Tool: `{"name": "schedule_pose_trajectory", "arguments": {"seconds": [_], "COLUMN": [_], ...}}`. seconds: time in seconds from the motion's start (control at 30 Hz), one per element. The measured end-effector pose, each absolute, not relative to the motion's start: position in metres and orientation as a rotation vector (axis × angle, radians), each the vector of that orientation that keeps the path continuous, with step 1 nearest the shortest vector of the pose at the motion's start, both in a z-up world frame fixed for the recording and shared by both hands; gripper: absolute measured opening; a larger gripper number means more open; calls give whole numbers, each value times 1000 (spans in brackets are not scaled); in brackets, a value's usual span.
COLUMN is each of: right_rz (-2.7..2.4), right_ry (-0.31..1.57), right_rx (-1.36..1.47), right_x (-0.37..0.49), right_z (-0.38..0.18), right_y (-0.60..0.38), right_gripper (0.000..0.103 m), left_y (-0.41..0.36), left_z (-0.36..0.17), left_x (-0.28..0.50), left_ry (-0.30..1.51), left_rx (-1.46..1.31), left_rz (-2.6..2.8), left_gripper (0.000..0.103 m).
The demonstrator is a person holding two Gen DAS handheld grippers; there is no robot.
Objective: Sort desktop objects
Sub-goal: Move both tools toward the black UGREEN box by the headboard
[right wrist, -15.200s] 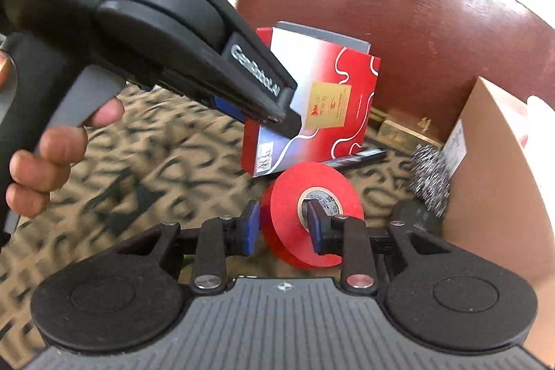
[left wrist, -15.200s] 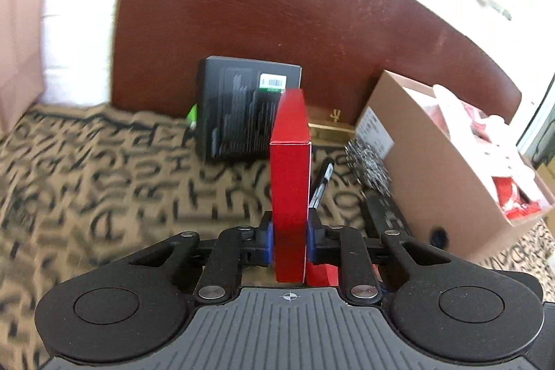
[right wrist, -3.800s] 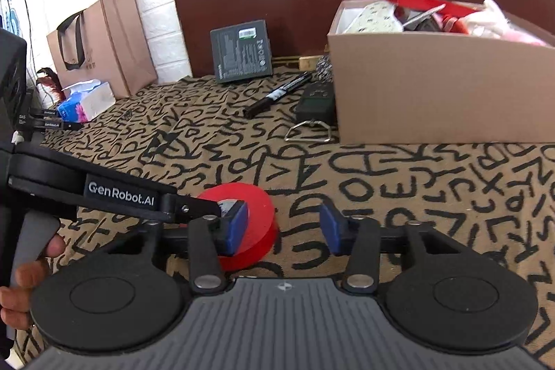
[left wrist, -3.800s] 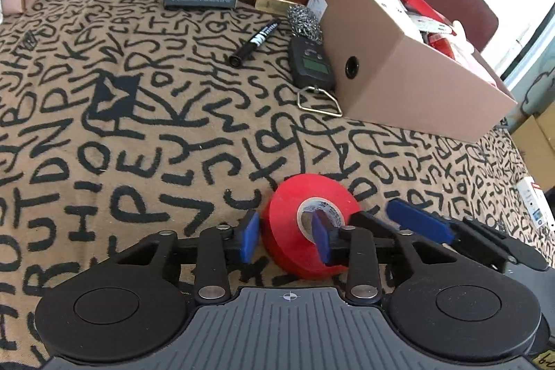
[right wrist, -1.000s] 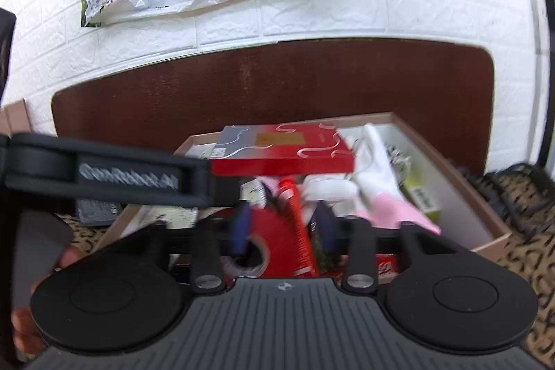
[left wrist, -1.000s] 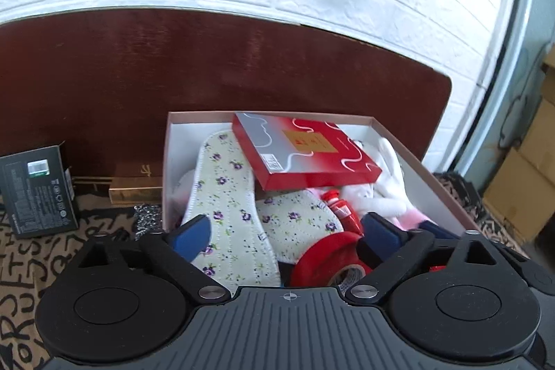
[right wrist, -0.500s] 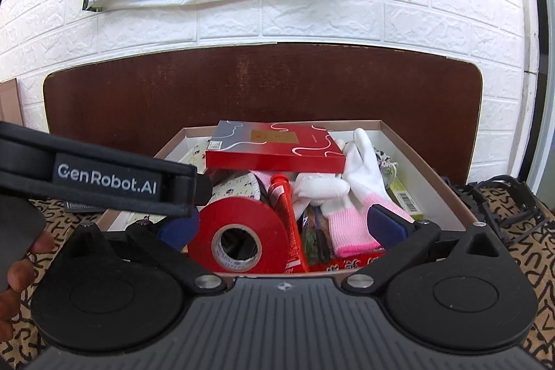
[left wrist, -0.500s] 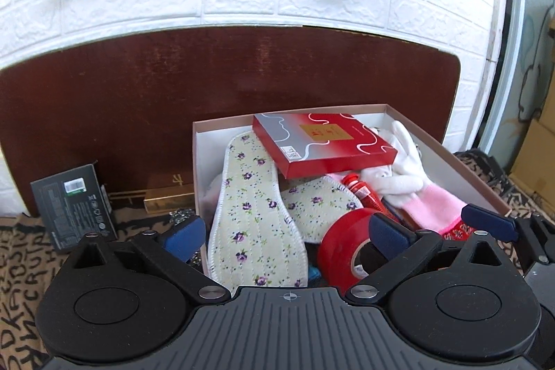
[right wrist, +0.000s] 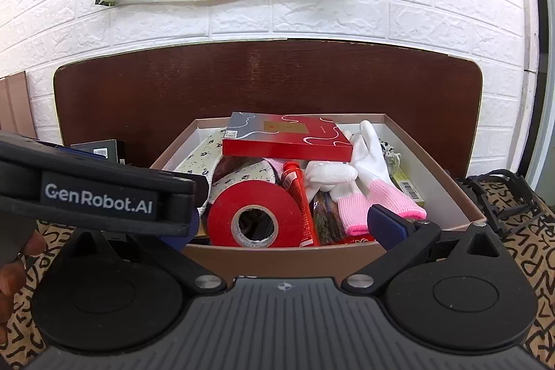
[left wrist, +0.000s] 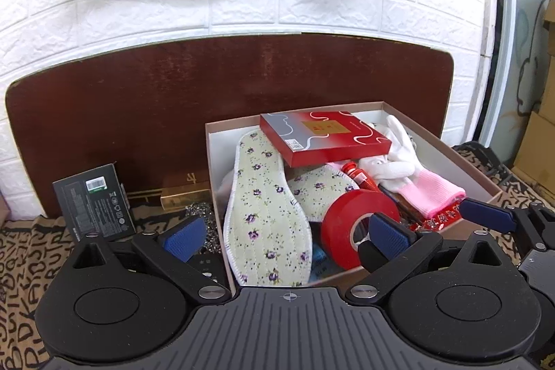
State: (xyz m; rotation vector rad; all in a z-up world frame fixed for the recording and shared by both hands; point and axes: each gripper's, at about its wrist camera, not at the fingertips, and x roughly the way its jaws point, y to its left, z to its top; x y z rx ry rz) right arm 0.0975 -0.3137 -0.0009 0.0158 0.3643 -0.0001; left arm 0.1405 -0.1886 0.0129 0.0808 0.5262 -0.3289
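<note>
The red tape roll [left wrist: 353, 227] [right wrist: 255, 214] lies inside the cardboard box [left wrist: 478, 182] [right wrist: 461, 196], at its near side. A red flat box [left wrist: 322, 136] [right wrist: 288, 141] rests on top of flowered insoles [left wrist: 263, 214], white-and-pink gloves [right wrist: 367, 189] and a red tube [right wrist: 298, 196]. My left gripper [left wrist: 286, 233] is open and empty at the box's near edge. My right gripper [right wrist: 288, 227] is open and empty just in front of the box. The left gripper's arm [right wrist: 86, 193] crosses the right wrist view.
A black carton [left wrist: 93, 205] leans on the brown headboard [left wrist: 138, 113] left of the box, with a gold box [left wrist: 185, 191] and a steel scrubber [left wrist: 201, 214] beside it. A patterned cloth [left wrist: 20, 248] covers the surface. A black stand [right wrist: 499, 193] sits to the right.
Both grippers have backed away from the box a little. The tape roll stays lying in the box, free of both grippers.
</note>
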Motion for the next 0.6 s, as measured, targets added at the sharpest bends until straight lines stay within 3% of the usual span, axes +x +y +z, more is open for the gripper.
{"name": "schedule_pose_trajectory", "arguments": {"seconds": [0.23, 0.6], "right_rz": [10, 159], "right_ry": [374, 373], "right_rx": [9, -28], "right_x": [82, 42], "right_z": [2, -1], "right_y": [-304, -249], "right_gripper": [103, 103], "left_y": [-175, -89], "left_z": [16, 7], "left_x": [121, 59], "left_ry": [537, 517], "left_rx": [78, 1], "left_rz": [-325, -265], "left_gripper": [103, 103]}}
